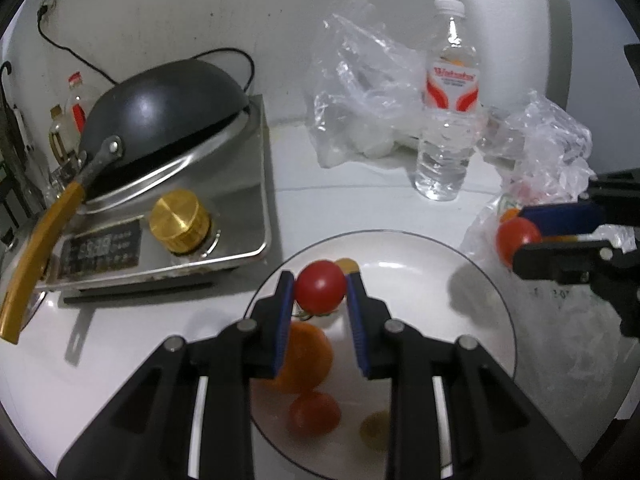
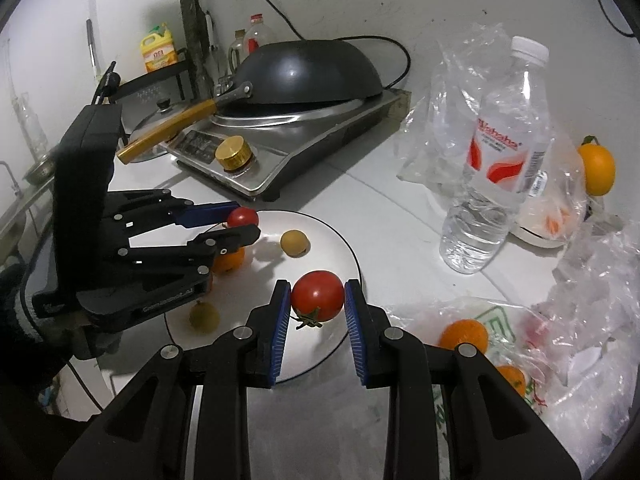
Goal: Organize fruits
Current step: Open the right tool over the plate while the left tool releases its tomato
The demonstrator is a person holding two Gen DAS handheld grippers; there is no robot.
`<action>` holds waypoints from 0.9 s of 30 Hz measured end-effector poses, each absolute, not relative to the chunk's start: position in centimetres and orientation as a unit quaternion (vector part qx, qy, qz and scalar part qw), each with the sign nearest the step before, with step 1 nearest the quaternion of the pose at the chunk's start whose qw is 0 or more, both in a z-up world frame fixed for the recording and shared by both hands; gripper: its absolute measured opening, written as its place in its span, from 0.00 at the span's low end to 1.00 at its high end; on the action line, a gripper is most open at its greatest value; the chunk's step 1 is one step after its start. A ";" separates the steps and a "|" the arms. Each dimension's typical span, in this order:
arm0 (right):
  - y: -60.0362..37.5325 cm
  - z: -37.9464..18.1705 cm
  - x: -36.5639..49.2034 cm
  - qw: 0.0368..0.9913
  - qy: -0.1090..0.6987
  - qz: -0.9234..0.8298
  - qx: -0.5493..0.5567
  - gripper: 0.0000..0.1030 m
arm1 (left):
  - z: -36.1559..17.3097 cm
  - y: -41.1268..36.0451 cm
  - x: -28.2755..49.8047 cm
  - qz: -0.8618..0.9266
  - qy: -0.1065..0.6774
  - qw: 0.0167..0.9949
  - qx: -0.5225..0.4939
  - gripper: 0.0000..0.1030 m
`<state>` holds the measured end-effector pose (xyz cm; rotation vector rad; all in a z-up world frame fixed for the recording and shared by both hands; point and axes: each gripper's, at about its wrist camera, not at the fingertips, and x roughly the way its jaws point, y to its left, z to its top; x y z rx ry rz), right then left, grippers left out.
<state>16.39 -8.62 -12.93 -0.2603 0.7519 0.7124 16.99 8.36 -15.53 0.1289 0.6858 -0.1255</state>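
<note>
The job was partway done. On the white plate [image 2: 344, 248] there already lay an orange [image 1: 304, 360], a tomato [image 1: 316, 412] and two small brownish fruits [image 2: 295, 243], one of them near the plate's front edge.

The left tongs [image 1: 320, 286] were clamped on a small tomato [image 1: 321, 286] and hung over the plate; the right tongs [image 2: 317, 295] were clamped on a larger tomato [image 2: 317, 295] above the plate's near rim. Neither had been set down yet.

More remained: two oranges [image 2: 464, 334] lay in the crumpled bag [image 2: 580, 320] on the surface [image 2: 392, 216], something red showed dimly through its plastic, and another orange [image 2: 596, 170] sat beyond the bottle [image 2: 496, 168].
</note>
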 end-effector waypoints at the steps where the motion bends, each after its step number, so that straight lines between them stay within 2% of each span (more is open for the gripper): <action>1: -8.6 -13.0 16.5 0.860 0.359 0.341 -0.124 0.29 | -15.6 8.3 17.1 -0.061 0.337 0.937 0.064 0.27; 27: -3.6 -17.9 22.4 0.846 0.415 0.326 -0.078 0.29 | -17.2 9.3 19.0 -0.069 0.369 0.926 0.035 0.28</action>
